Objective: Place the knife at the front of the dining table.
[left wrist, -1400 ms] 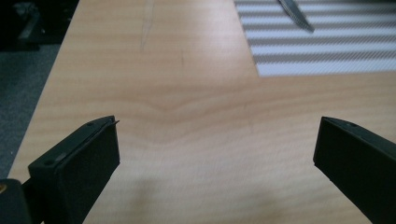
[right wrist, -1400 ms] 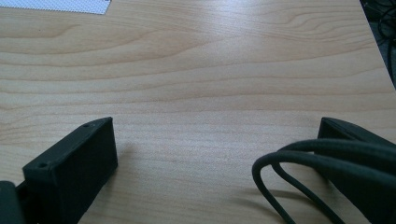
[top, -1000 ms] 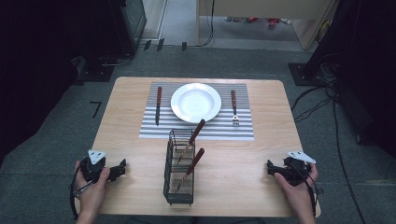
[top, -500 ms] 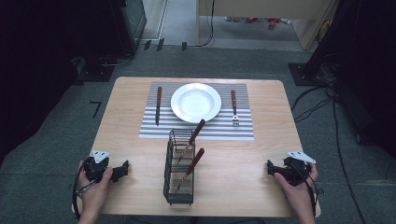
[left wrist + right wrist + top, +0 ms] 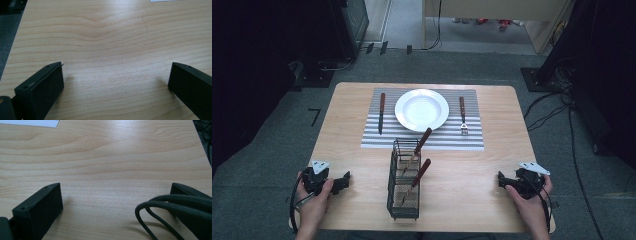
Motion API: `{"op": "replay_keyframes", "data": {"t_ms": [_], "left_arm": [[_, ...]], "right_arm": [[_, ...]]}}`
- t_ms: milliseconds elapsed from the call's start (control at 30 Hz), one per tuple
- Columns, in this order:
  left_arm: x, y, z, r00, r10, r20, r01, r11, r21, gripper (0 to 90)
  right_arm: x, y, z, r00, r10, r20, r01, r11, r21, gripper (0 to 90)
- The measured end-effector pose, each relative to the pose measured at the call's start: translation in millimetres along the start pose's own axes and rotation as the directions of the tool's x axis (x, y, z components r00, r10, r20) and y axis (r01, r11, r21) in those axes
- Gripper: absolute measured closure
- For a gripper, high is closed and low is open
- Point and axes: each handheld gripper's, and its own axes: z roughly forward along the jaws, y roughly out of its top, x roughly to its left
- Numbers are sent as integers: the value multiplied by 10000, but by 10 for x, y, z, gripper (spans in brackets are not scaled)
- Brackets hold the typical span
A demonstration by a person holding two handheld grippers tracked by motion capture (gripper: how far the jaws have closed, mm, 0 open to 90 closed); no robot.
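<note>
The wooden table point(image 5: 492, 170) carried a striped placemat point(image 5: 422, 142) toward twelve o'clock, with a white plate point(image 5: 422, 110) on it, a knife point(image 5: 381, 113) at the plate's nine o'clock and a fork point(image 5: 462, 116) at its three. A wire basket point(image 5: 404, 186) stood at the table's six o'clock, holding two wooden-handled utensils point(image 5: 421, 175). The left gripper point(image 5: 343, 181) rested at the basket's nine o'clock, the right gripper point(image 5: 502, 179) at its three, both with jaws apart and empty over bare wood.

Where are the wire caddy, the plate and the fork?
wire caddy point(image 5: 404, 207): high view, near wall of the basket.
plate point(image 5: 421, 109): high view, centre of its bare bowl.
fork point(image 5: 462, 111): high view, wooden handle.
</note>
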Motion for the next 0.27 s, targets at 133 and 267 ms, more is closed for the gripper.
{"op": "replay_keyframes", "data": {"t_ms": [133, 267], "left_arm": [[-6, 3, 3, 10000, -39, -69, 39, 10000, 11, 2], [-8, 5, 3, 9999, -53, -97, 53, 10000, 24, 2]], "right_arm": [[0, 0, 0, 10000, -2, 1, 2, 10000, 2, 0], [0, 0, 0, 10000, -3, 1, 3, 10000, 3, 0]]}}
